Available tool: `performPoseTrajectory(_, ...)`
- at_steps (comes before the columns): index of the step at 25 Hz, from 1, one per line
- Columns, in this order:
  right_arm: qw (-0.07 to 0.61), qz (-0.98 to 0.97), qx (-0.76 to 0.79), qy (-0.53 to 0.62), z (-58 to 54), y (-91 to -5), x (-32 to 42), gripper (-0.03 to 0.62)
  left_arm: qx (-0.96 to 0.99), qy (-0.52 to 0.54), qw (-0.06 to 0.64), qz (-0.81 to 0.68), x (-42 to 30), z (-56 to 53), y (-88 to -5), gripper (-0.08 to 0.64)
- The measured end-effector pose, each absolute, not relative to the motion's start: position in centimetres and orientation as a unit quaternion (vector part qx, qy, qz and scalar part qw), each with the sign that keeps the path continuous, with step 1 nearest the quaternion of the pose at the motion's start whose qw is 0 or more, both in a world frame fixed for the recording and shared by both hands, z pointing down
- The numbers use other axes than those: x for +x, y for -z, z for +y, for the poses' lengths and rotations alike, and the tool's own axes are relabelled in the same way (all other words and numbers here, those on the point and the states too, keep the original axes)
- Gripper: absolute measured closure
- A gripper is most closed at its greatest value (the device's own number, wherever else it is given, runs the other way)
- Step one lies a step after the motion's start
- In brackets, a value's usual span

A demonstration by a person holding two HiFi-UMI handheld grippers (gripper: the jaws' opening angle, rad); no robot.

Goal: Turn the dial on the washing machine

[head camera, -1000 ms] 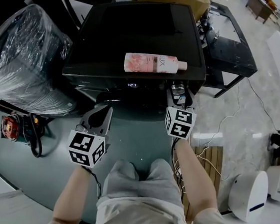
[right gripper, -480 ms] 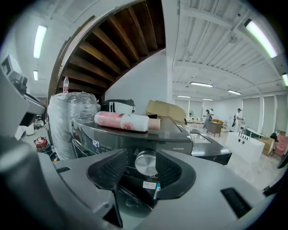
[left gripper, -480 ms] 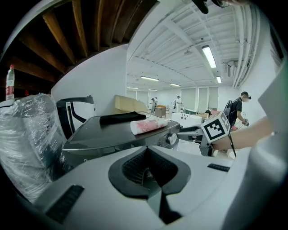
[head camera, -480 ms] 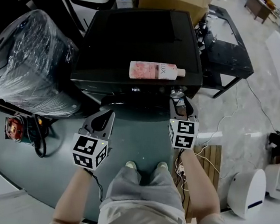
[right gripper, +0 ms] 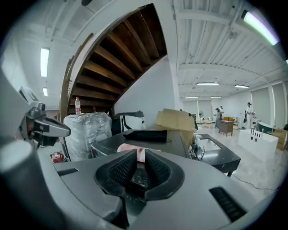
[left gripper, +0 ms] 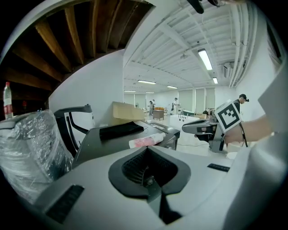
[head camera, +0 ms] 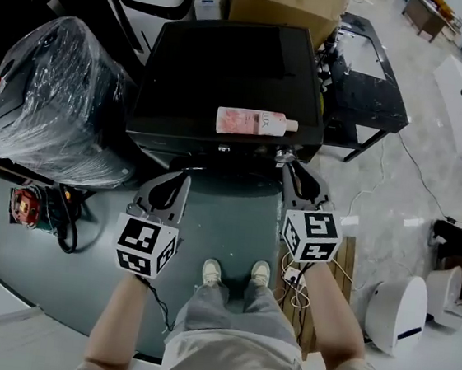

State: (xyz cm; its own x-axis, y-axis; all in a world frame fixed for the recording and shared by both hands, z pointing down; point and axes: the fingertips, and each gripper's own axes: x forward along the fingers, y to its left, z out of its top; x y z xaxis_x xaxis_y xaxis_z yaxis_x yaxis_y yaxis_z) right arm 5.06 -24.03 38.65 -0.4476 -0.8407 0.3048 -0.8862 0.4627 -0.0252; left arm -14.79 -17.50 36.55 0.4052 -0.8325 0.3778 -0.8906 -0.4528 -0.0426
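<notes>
The black washing machine [head camera: 227, 72] stands ahead with a pink bottle [head camera: 254, 123] lying on its lid. Its small silver dial [head camera: 285, 155] sits at the right end of the front panel. My right gripper [head camera: 293, 170] hovers just short of the dial without touching it. Its jaws have just been closing to a narrow gap, with nothing between them; in the right gripper view the bottle [right gripper: 129, 148] shows past the right gripper [right gripper: 137, 162]. My left gripper [head camera: 176, 185] hangs before the machine's left front, shut and empty.
A plastic-wrapped bundle [head camera: 51, 93] stands left of the machine, and a cardboard box [head camera: 289, 0] behind it. A black side table [head camera: 363, 79] is at the right. Cables and a red tool [head camera: 25, 206] lie on the floor at left, and white appliances [head camera: 399, 311] at right.
Both grippers have risen, and the person has stood up from a crouch. The right gripper's jaws, wide by the dial before, have narrowed. The bottle has not moved.
</notes>
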Motion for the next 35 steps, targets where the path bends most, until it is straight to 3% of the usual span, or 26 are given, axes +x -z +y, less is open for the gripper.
performPoseTrajectory(20, 0.032, -0.888, 0.457, 0.027, -16.3, -14.3, 4.4, 0.557, 0.836, -0.127, -0.041, -0.532, -14.6, -13.9, -18.1, 0.540)
performPoseTrajectory(29, -0.022, -0.896, 0.438, 0.070, -12.5, -7.6, 3.8, 0.561, 0.829, -0.110, -0.096, -0.539, -14.5, -10.8, -13.7, 0.540)
performPoseTrajectory(35, -0.022, -0.898, 0.429, 0.099, -10.7, -5.6, 4.0, 0.561, 0.824, -0.084, -0.091, -0.552, -14.7, -9.0, -11.7, 0.540)
